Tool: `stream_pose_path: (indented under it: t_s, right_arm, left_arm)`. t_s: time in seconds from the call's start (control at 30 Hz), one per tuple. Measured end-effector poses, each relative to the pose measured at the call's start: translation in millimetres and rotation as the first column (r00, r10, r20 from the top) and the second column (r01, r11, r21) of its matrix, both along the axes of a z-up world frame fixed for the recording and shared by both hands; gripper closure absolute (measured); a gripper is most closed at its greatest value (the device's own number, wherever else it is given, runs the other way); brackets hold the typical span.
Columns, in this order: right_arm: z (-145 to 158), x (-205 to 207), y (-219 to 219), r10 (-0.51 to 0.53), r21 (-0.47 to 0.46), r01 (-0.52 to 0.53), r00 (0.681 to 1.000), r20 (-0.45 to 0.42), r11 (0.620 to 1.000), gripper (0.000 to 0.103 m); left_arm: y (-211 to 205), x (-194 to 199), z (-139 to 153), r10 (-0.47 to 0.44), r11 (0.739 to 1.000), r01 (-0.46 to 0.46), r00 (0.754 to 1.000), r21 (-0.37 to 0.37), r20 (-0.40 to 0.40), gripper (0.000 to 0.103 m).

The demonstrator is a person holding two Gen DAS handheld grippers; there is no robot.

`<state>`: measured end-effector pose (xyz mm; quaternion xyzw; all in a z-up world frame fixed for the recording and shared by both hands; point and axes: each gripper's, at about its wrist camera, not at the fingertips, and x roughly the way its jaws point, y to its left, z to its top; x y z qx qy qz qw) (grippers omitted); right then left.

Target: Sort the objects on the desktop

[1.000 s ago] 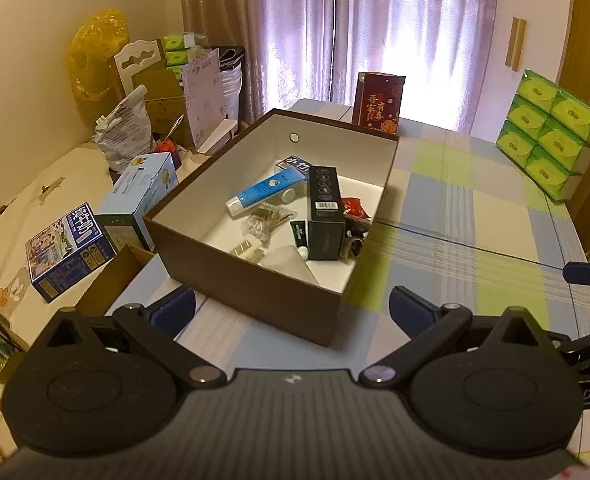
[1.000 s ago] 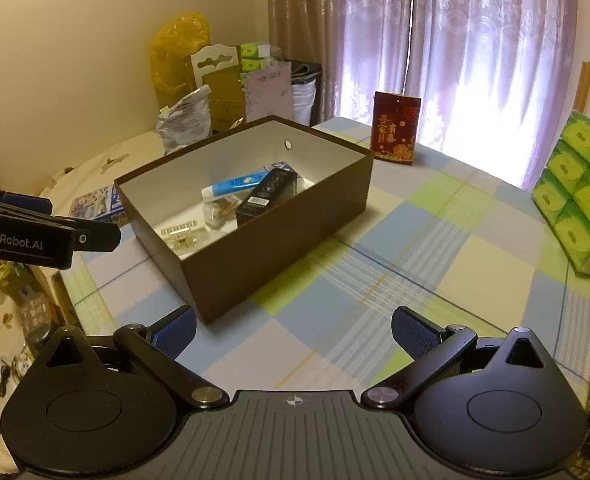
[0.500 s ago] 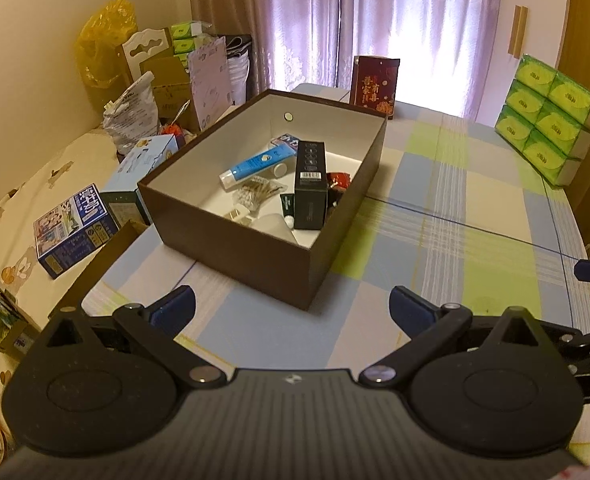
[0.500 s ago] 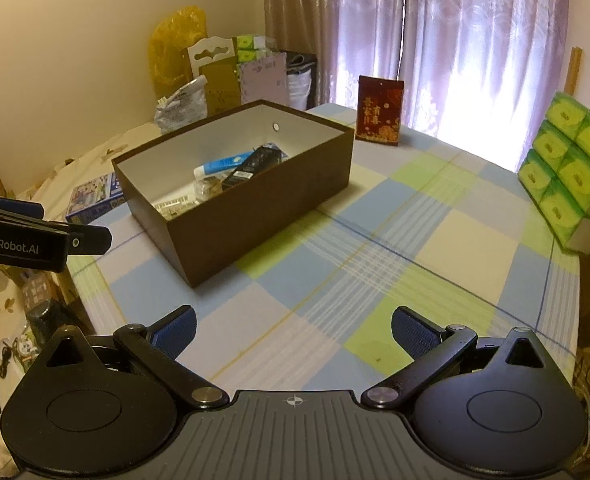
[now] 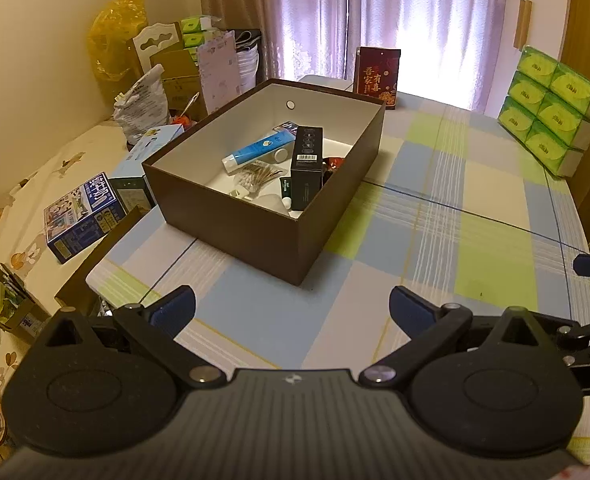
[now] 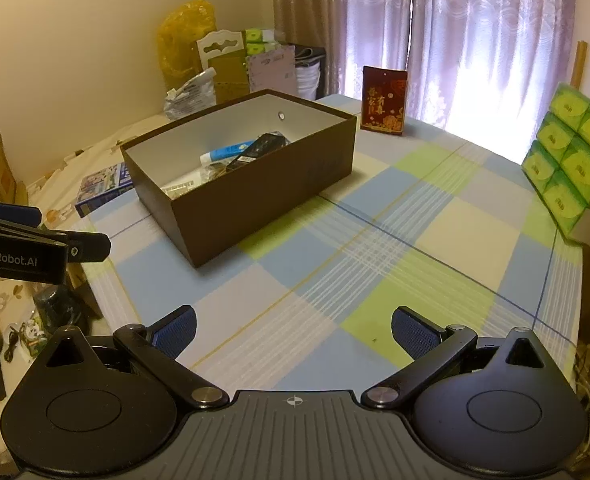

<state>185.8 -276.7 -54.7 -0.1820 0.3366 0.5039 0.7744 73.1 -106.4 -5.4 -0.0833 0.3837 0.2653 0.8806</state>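
- The left gripper (image 5: 291, 306) is seen at the bottom of the left wrist view, its blue-padded fingers (image 5: 173, 306) spread wide apart with nothing held between them.
- The right gripper (image 6: 293, 326) is seen at the bottom of the right wrist view, its fingers (image 6: 411, 330) likewise spread wide and empty.
- A brown box (image 5: 231, 216) is set on the checked counter (image 5: 475, 216), in the centre left of the left wrist view, well apart from both grippers.
- Inside the box, a blue tube (image 5: 255, 148), a black carton (image 5: 307, 158) and a packet of cotton swabs (image 5: 253, 178) are seen lying close together.
- A red packet (image 5: 377, 76) is stood upright at the far edge of the counter, just behind the box.
- Green tissue packs (image 5: 551, 108) are stacked at the upper right of the frame.
- Part of the left gripper is seen at the left edge of the right wrist view.
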Motion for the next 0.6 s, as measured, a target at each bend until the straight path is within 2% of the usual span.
stream_pose_path:
  t_s: [0.6]
  right_arm:
    - [-3.8, 9.6, -12.2, 0.01, 0.001, -0.01, 1.0, -0.016, 1.0, 0.002]
  left_arm:
    - [-13.9, -0.1, -3.0, 0.023, 1.0, -0.023, 1.0, 0.018, -0.014, 0.001]
